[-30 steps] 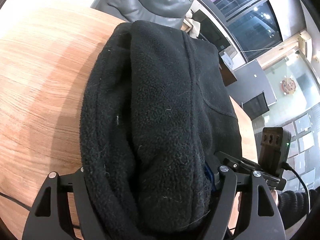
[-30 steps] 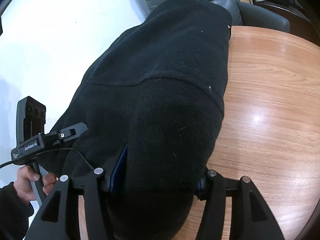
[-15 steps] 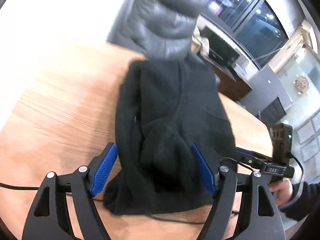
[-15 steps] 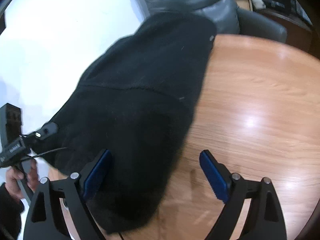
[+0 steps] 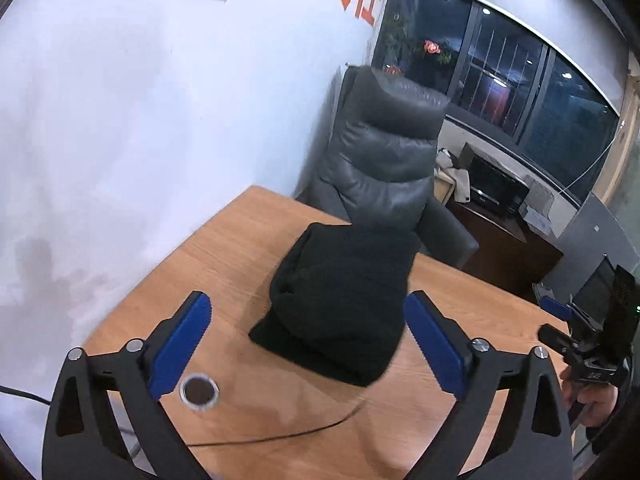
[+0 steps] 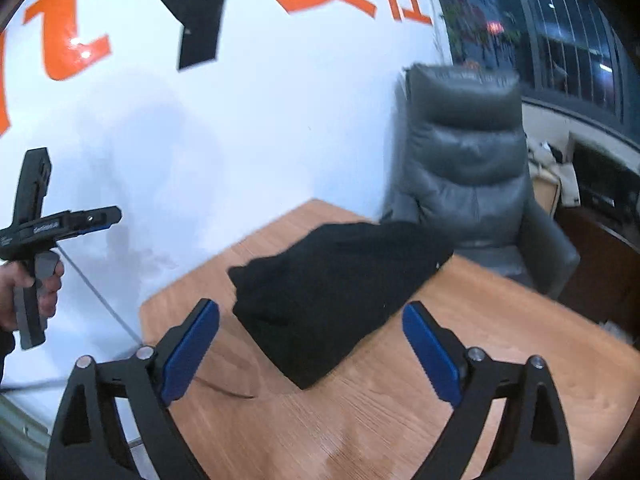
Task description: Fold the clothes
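A black fleece garment (image 5: 344,300) lies folded in a compact bundle on the wooden table (image 5: 460,412); it also shows in the right wrist view (image 6: 332,292). My left gripper (image 5: 308,344) is open and empty, raised above and in front of the bundle. My right gripper (image 6: 312,348) is open and empty too, held back from the bundle. The right gripper shows at the far right of the left wrist view (image 5: 588,344). The left gripper shows at the left of the right wrist view (image 6: 52,228), held in a hand.
A grey leather armchair (image 5: 392,160) stands right behind the table's far edge. A white wall with orange and black lettering (image 6: 160,100) runs along the left. A thin black cable (image 5: 280,436) and a round grommet hole (image 5: 199,391) are on the near table.
Both grippers opened and let go of the black garment, then pulled back and up. The garment now lies folded on the table, farther from both cameras.
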The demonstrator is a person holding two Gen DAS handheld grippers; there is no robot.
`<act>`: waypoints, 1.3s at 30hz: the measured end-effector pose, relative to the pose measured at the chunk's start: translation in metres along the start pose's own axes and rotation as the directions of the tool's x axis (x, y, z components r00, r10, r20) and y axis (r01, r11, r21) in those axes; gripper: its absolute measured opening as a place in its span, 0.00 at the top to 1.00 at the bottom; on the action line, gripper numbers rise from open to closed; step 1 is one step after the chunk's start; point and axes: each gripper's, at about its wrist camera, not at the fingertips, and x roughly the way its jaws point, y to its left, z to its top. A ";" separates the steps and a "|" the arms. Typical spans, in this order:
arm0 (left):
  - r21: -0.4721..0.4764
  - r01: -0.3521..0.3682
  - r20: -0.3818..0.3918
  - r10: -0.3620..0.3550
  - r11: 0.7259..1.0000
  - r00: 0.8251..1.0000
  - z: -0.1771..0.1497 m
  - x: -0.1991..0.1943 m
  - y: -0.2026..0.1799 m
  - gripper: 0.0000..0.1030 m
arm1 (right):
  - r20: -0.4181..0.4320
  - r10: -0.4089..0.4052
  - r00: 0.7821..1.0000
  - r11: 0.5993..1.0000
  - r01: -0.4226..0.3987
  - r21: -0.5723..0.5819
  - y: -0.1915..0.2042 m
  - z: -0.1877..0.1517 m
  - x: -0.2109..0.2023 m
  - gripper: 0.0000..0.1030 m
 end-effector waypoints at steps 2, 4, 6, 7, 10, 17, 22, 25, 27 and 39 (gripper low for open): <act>-0.017 -0.042 0.008 0.042 0.999 0.999 -0.005 -0.020 -0.020 0.00 | -0.001 0.016 1.000 0.999 -0.017 -0.032 -0.007 0.001 -0.029 0.06; -0.028 -0.069 0.017 0.069 0.997 0.997 -0.011 -0.035 -0.038 0.00 | 0.000 0.008 1.000 0.998 -0.008 -0.066 -0.023 -0.001 -0.049 0.06; -0.052 -0.141 0.012 0.142 0.989 0.990 -0.018 -0.047 -0.050 0.00 | 0.007 0.002 1.000 0.996 -0.002 -0.090 -0.015 0.000 -0.059 0.06; -0.058 -0.181 0.006 0.182 0.982 0.983 -0.022 -0.051 -0.060 0.00 | -0.001 -0.005 1.000 0.994 0.005 -0.105 -0.009 -0.001 -0.065 0.05; -0.048 -0.298 -0.012 0.298 0.953 0.954 -0.033 -0.058 -0.088 0.00 | -0.059 -0.046 0.997 0.986 0.036 -0.165 0.008 -0.025 -0.076 0.05; -0.041 -0.452 -0.019 0.452 0.891 0.892 -0.049 -0.088 -0.126 0.00 | -0.159 -0.123 0.979 0.967 0.083 -0.239 0.032 -0.038 -0.080 0.05; -0.068 -0.511 -0.034 0.510 0.857 0.859 -0.051 -0.113 -0.129 0.00 | -0.187 -0.140 0.972 0.965 0.092 -0.244 0.038 -0.034 -0.090 0.05; -0.088 -0.539 -0.036 0.538 0.837 0.842 -0.051 -0.124 -0.128 0.00 | -0.187 -0.162 0.969 0.962 0.112 -0.251 0.048 -0.028 -0.088 0.05; -0.096 -0.562 -0.039 0.561 0.822 0.827 -0.049 -0.130 -0.130 0.00 | -0.180 -0.176 0.968 0.955 0.124 -0.269 0.049 -0.027 -0.094 0.05; -0.137 -0.611 -0.034 0.613 0.779 0.789 -0.047 -0.157 -0.124 0.00 | -0.166 -0.177 0.970 0.942 0.118 -0.314 0.047 -0.029 -0.137 0.05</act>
